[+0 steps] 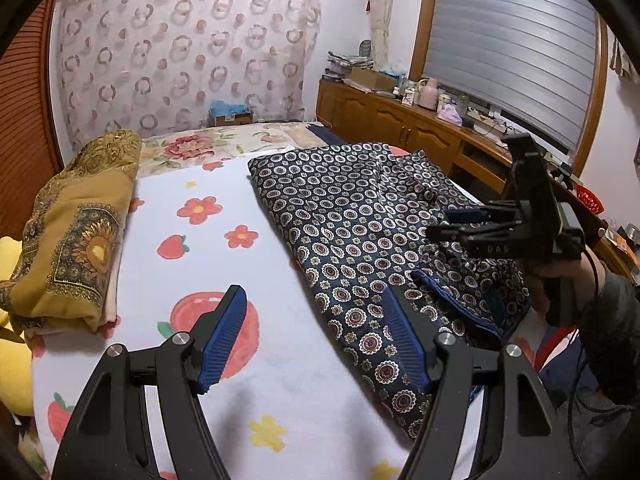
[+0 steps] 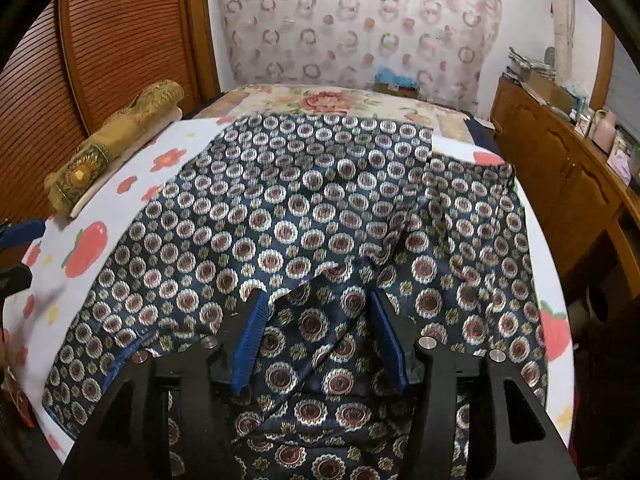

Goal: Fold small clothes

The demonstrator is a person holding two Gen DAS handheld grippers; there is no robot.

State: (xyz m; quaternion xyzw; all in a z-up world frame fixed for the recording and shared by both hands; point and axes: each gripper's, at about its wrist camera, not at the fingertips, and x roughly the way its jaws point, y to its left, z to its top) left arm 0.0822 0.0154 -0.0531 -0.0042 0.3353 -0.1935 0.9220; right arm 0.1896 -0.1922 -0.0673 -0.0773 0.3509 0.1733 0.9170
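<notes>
A navy garment with a round medallion print [image 1: 352,216] lies partly folded on the white fruit-print sheet [image 1: 224,184]. It fills most of the right wrist view [image 2: 304,208]. My left gripper [image 1: 312,320] is open and empty, low over the garment's near left edge. My right gripper [image 2: 316,316] is open and empty just above a folded flap of the garment. It also shows in the left wrist view [image 1: 460,222], over the garment's right side.
A folded mustard-gold patterned cloth [image 1: 76,232] lies at the sheet's left edge, also in the right wrist view [image 2: 112,140]. A wooden cabinet [image 1: 400,120] with clutter runs along the right. A yellow cushion [image 1: 12,320] sits at far left.
</notes>
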